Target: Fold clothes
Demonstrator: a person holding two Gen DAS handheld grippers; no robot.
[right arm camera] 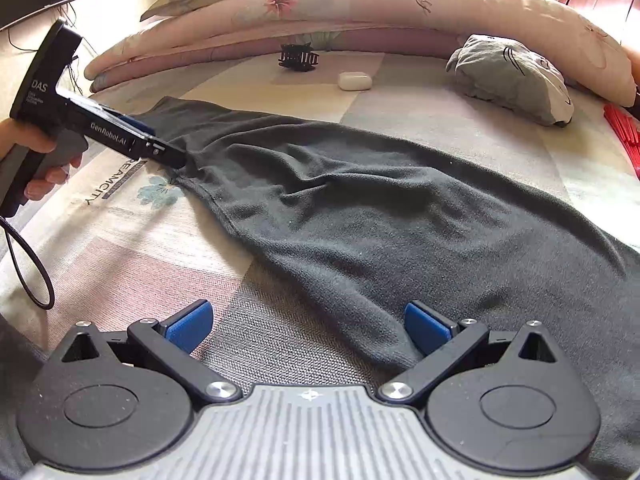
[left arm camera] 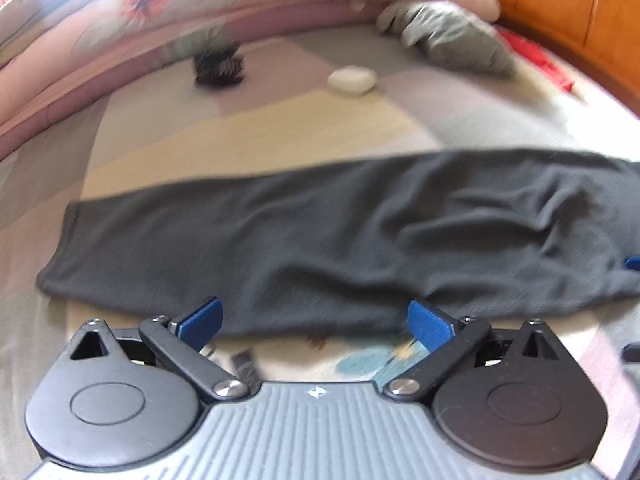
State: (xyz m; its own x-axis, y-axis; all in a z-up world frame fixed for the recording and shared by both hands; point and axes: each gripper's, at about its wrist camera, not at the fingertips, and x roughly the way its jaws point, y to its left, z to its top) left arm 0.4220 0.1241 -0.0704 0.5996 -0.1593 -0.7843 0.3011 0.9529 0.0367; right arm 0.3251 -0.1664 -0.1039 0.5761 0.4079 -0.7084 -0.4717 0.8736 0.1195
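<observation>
Both tongs spread wide over a dark grey knit garment point(right arm camera: 360, 208) lying folded in a long band on the patchwork bedsheet point(right arm camera: 132, 256).

The left gripper point(left arm camera: 314, 322) and right gripper point(right arm camera: 308, 322) each hover at its near hem; only the right wrist view shows a hand point(right arm camera: 36, 152) holding the left tool, and sharply the black hair claw point(right arm camera: 298, 57) and white earbud case point(right arm camera: 354, 81).

One dark garment point(right arm camera: 360, 216) lies on the bed point(right arm camera: 132, 264). There are two grippers: the left gripper point(left arm camera: 316, 322) and the right gripper point(right arm camera: 308, 322), each with two blue pads. One hand point(right arm camera: 36, 160) shows, on the left gripper's handle. Farther back are one hair clip point(right arm camera: 298, 57), one white case point(right arm camera: 355, 81), one grey plush point(right arm camera: 516, 80), one red thing point(right arm camera: 624, 136) at the edge, and one folded quilt point(right arm camera: 360, 4).
</observation>
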